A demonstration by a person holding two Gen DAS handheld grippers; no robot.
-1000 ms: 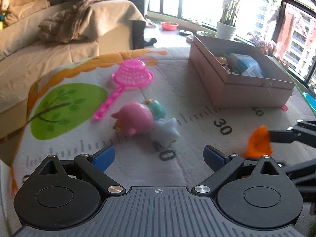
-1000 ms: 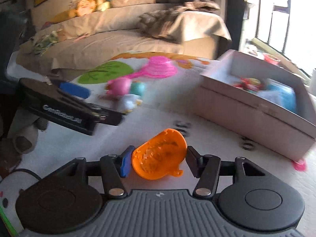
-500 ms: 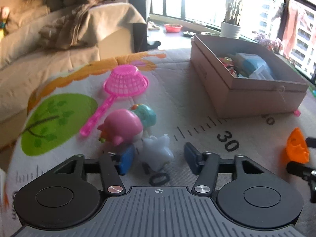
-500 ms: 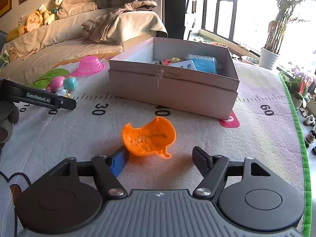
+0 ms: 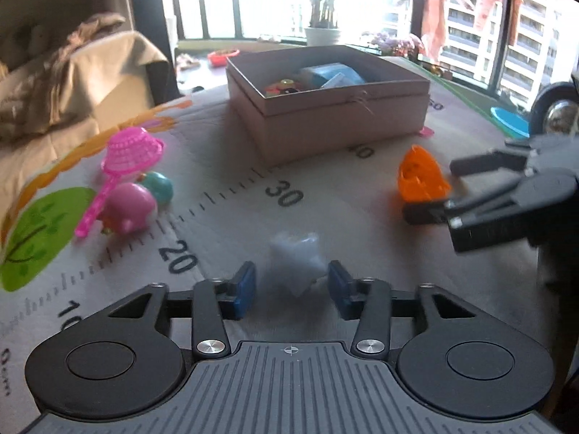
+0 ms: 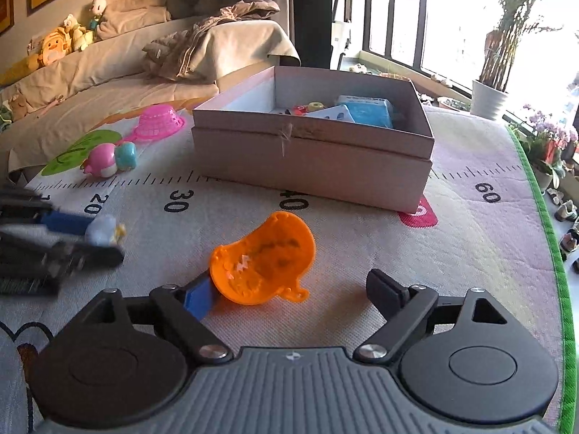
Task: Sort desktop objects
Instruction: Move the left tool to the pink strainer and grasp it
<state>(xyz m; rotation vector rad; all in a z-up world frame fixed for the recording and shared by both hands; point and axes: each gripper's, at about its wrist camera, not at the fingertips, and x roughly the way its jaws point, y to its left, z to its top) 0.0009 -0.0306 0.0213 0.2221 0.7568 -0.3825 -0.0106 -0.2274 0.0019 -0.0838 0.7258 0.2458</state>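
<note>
Several toys already lay inside the open pink cardboard box (image 6: 311,159), among them a blue carton-like pack (image 6: 367,110) and some small bright pieces, so the sorting looked partly done, though by my reckoning most of it was left. Five things were outside on the quilted play mat (image 6: 470,253), a soft stitched cloth printed with a ruler scale. The left gripper (image 5: 291,284) had a pale, whitish star-shaped toy (image 5: 296,256) between its blue pads; the picture was blurred there, narrow gaps showed on both sides, and the jaws were opening, so I judged the star not clamped. It sat near the printed "20", well apart from the box. The right gripper (image 6: 289,289) was released and opening wider: the orange scoop-like mould (image 6: 264,264), thin glossy plastic with a hollow bowl and a little loop tab, rested on the mat, its rim just touching the left blue pad while the right finger stood clear. Farther off, near the green leaf print, lay a pink mesh strainer (image 5: 132,150) of rigid openwork plastic with a long handle, a rounded pink figure (image 5: 128,208) and a teal one (image 5: 157,188) touching it, both smooth and shiny. None of these five was yet in the box.
</note>
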